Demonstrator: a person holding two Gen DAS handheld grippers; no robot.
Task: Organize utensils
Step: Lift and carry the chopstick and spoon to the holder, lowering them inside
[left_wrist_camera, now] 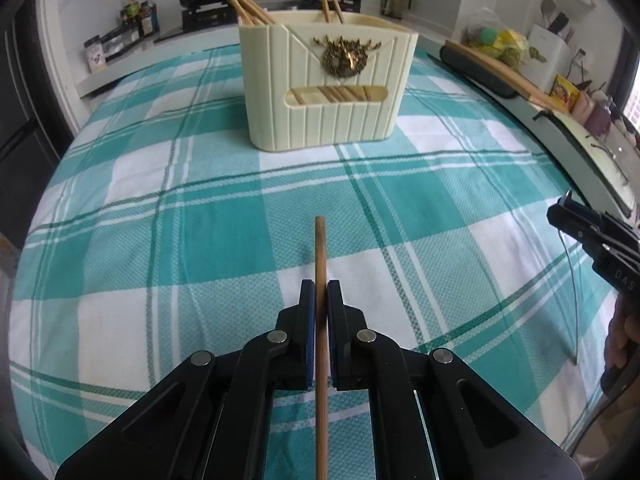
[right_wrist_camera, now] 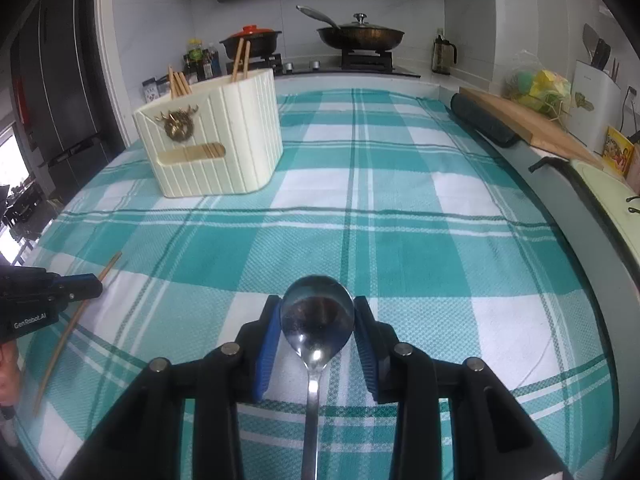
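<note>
— Over there, cream holder (left_wrist_camera: 328, 84) upright on the checked cloth (left_wrist_camera: 168, 216), well ahead of both grippers. Ribbed walls, a brass wreath badge on the front, a long slot low down.

— Anything inside?

— Wooden chopsticks (left_wrist_camera: 248, 8), a bundle leaning out of the left end, tips up. Two more (left_wrist_camera: 331, 0) sticking up nearer the middle of the rim. Pale wooden sticks visible through the slot too, lying at a slant. Can't tell how the inside is divided.

— And the left gripper (left_wrist_camera: 320, 292)?

— Clamped on one chopstick (left_wrist_camera: 320, 264), pads pressed to both sides. Stick runs along the fingers, tip poking out in front toward the holder, other end past the bottom of the view. From the right wrist view, slanted over the cloth, far end still low near it.

— Right gripper (right_wrist_camera: 318, 312)?

— Around a metal spoon (right_wrist_camera: 317, 312), bowl up front between the blue pads (right_wrist_camera: 266, 344), handle running back under the camera. Pads hard against the widest part of the bowl on either side. Looks gripped, though contact on the right pad hard to judge.

— Other containers?

— Behind the cloth, on the stove: a black pot with a red lid (right_wrist_camera: 251, 40) and a dark pan under a glass lid (right_wrist_camera: 360, 34). Contents hidden.
</note>
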